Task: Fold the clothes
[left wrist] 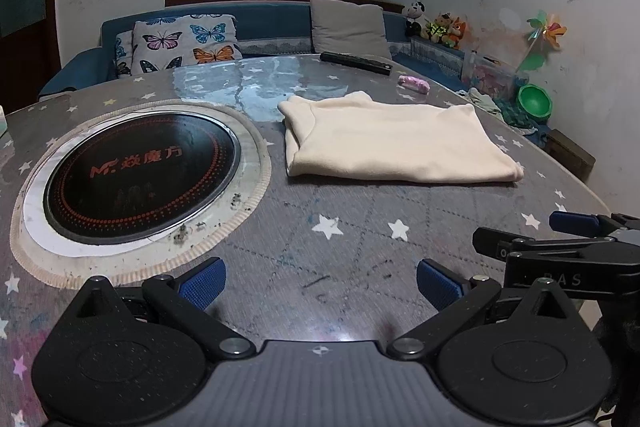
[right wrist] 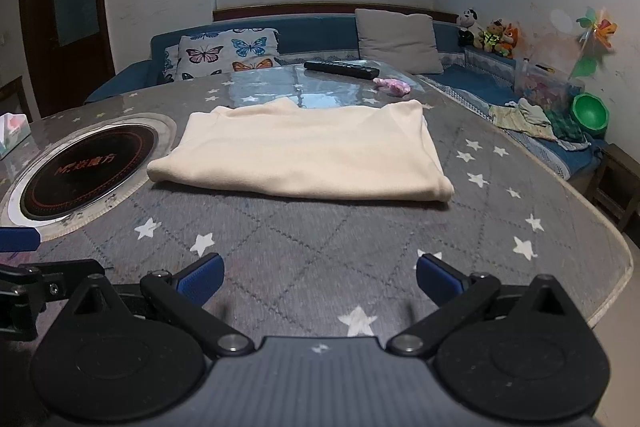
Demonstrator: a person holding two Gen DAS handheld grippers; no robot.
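Blue-padded fingers of my left gripper (left wrist: 320, 285) and my right gripper (right wrist: 320, 277) hang nearest the lenses, low over the star-printed table (right wrist: 320, 247), side by side and well short of the cloth. Both sets of jaws are spread wide, holding nothing and touching nothing.

At 12 o'clock from the right gripper, and at about 1 o'clock from the left, a cream garment (right wrist: 298, 155) lies flat on the table as a layered rectangle, its near edge a rounded fold. I judge it already folded at least once; whether another fold is due or the job is finished, these views do not settle. Any further fold would call for pinching the edge through all its layers.

Outward from the garment: a round inset cooktop (left wrist: 140, 173) at its 9 o'clock, a remote control (right wrist: 342, 69) and a small pink item (right wrist: 394, 85) toward 12 o'clock, and loose clothes (right wrist: 536, 121) on the bench at 3 o'clock.
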